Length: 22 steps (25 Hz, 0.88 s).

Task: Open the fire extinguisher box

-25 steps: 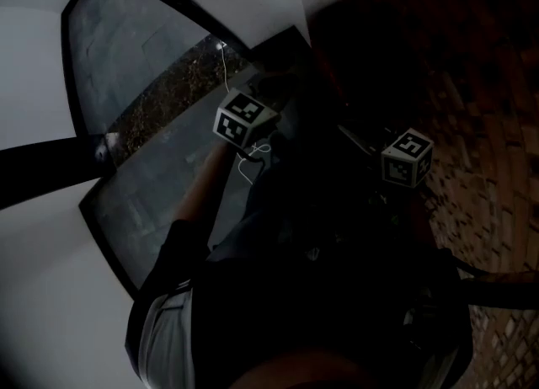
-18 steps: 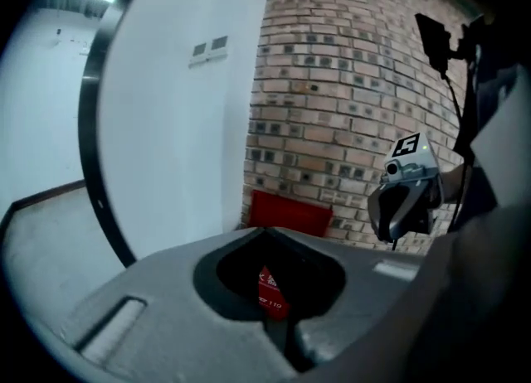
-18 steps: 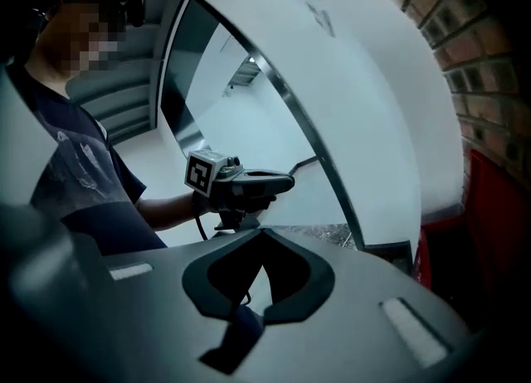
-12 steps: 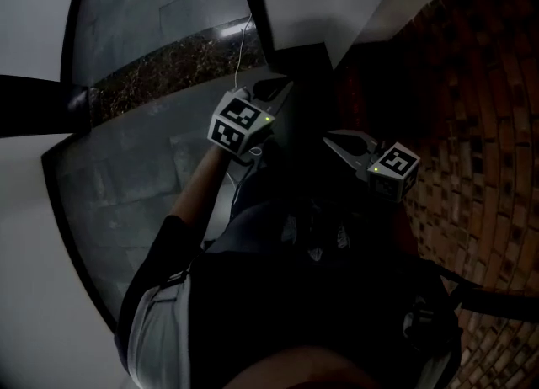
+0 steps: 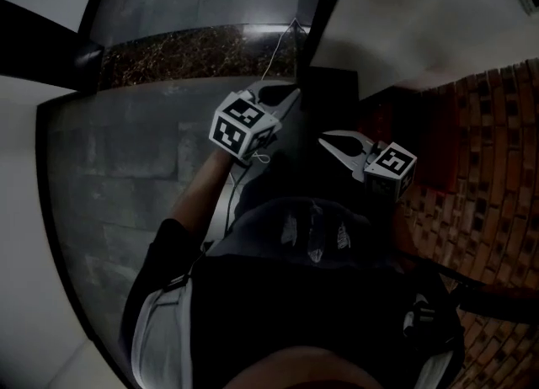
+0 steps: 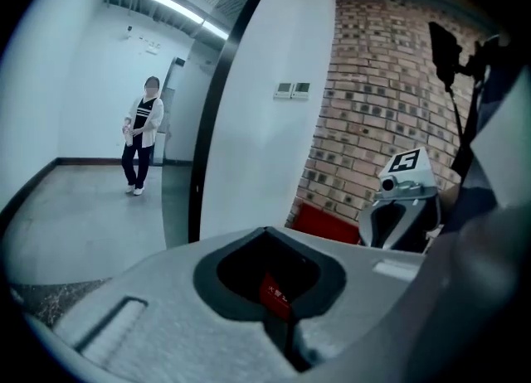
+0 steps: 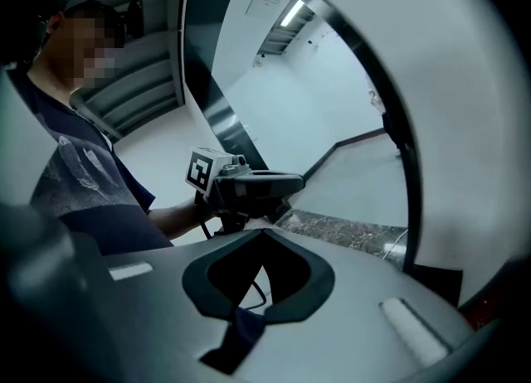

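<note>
Left hand-held gripper (image 5: 289, 94) first: jaws pressed together, nothing between them, nose aimed at the upper right of the head view. The right hand-held gripper (image 5: 327, 137) sits just beside it, lower right, also closed and empty, with its tip pointing left.

The fire extinguisher box (image 6: 328, 222) shows in the left gripper view as a low red strip right of centre. It sits at the foot of the brick wall (image 6: 365, 99), and neither gripper touches it. Whether its door is open, I can't tell.

Left of it rises a white wall panel (image 6: 257, 116) with a dark edge, carrying two small wall plates (image 6: 292, 89). Far off at the left, a person (image 6: 143, 133) stands in the lit corridor.

Against a second ago, the head view has swung. The speckled stone band (image 5: 194, 50) ran diagonally and now lies level across the top. The brick has slid to the lower right. The right hand-held gripper's jaws, then lost in the dark, now show, and the two grippers sit closer together.
</note>
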### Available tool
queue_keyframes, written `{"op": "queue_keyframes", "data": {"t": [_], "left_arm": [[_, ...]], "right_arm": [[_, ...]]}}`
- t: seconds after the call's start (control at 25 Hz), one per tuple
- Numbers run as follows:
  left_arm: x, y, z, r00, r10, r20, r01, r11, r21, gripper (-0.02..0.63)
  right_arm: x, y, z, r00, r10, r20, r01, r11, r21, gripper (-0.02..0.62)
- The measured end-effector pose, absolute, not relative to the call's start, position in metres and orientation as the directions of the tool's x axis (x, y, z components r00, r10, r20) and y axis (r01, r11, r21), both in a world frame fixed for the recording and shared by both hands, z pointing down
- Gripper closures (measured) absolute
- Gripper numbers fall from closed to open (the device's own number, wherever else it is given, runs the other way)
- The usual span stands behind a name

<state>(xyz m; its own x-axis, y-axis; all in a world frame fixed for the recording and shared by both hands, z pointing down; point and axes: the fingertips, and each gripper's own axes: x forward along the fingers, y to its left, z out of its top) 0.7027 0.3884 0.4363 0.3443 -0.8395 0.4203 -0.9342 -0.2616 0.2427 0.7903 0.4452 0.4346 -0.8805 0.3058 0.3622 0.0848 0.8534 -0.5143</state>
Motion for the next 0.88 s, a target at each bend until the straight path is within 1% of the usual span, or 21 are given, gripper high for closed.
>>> {"op": "queue_keyframes", "data": {"t": [0.16,0.28,0.4,0.52,0.6,0.72,0.88], "left_arm": [[0.675,0.418,0.419,0.333,-0.852,0.405,-0.937,-0.25,0.244,0.606],[0.656,0.429,0.4,0.317,-0.872,0.374,-0.94,-0.234,0.25,0.606],[0.63,0.436,0.391,0.241,-0.907,0.345,-0.957,-0.165,0.237,0.605],[0.603,0.441,0.394,0.117,-0.927,0.357,-0.982,-0.055,0.179,0.604],[0.592,0.439,0.393,0.064,-0.931,0.359,-0.987,-0.007,0.16,0.604],[0.58,0.424,0.391,0.022,-0.931,0.365,-0.989,0.032,0.142,0.606],[0.567,0.389,0.388,0.007,-0.923,0.384,-0.993,0.038,0.109,0.606]], "right_arm": [[0.746,0.467,0.426,-0.836,0.417,0.356,0.193,0.831,-0.521,0.595],[0.723,0.466,0.427,-0.81,0.466,0.357,0.25,0.824,-0.508,0.595],[0.704,0.464,0.421,-0.797,0.495,0.346,0.293,0.818,-0.495,0.595],[0.688,0.463,0.407,-0.793,0.517,0.322,0.337,0.813,-0.475,0.595],[0.68,0.459,0.403,-0.788,0.535,0.307,0.365,0.805,-0.467,0.595],[0.667,0.441,0.4,-0.778,0.557,0.29,0.396,0.793,-0.463,0.595],[0.649,0.404,0.405,-0.777,0.571,0.265,0.414,0.781,-0.469,0.595]]}}
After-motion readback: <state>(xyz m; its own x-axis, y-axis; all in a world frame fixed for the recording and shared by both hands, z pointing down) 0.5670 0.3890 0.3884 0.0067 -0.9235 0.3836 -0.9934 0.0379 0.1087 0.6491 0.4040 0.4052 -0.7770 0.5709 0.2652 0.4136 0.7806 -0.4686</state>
